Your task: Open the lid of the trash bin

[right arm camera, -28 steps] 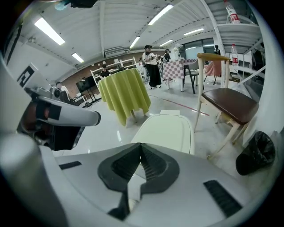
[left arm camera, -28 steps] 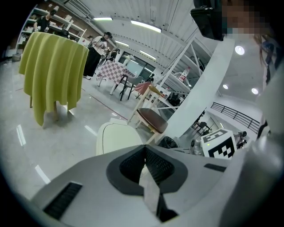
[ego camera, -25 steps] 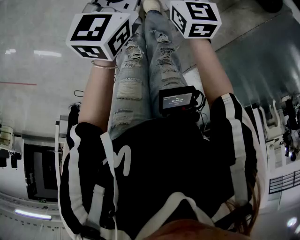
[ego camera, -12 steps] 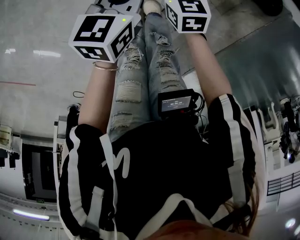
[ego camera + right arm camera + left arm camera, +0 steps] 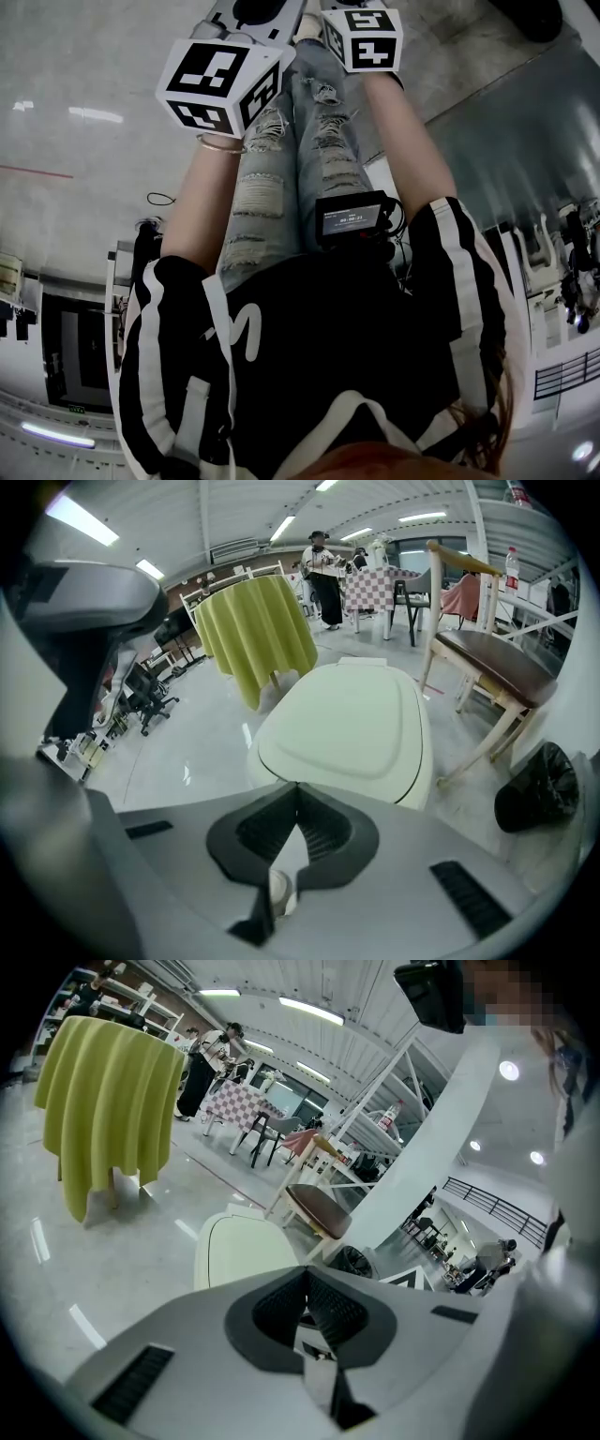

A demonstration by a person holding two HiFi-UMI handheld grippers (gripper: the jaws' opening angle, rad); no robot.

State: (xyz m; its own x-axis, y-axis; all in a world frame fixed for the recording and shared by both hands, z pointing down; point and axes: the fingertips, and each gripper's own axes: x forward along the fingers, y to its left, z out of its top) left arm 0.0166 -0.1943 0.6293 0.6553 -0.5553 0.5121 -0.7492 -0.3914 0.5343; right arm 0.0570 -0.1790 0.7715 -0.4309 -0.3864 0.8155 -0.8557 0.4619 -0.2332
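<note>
Right gripper (image 5: 297, 794) and trash bin (image 5: 347, 728), right gripper view. The jaws are pressed together at their tips and pinch nothing. The bin stands directly ahead of them, just beyond the tips and a little to the right of the jaw line. Its pale lid (image 5: 342, 719) lies flat and closed. The lid's long axis runs away from the gripper, from a broad near edge toward a narrower far end. That far end is probably the hinge side, though no hinge can be made out.

Left gripper (image 5: 306, 1279), left gripper view. These jaws also meet and hold nothing. Here the bin lies ahead but to the left of the jaw line, and the gripper's body partly hides it.

The right gripper therefore appears squarer to the bin and the likelier one to reach the near edge of the lid.

A chair with a brown seat (image 5: 492, 663) stands just right of the bin, and a green-draped table (image 5: 258, 630) stands beyond it.
</note>
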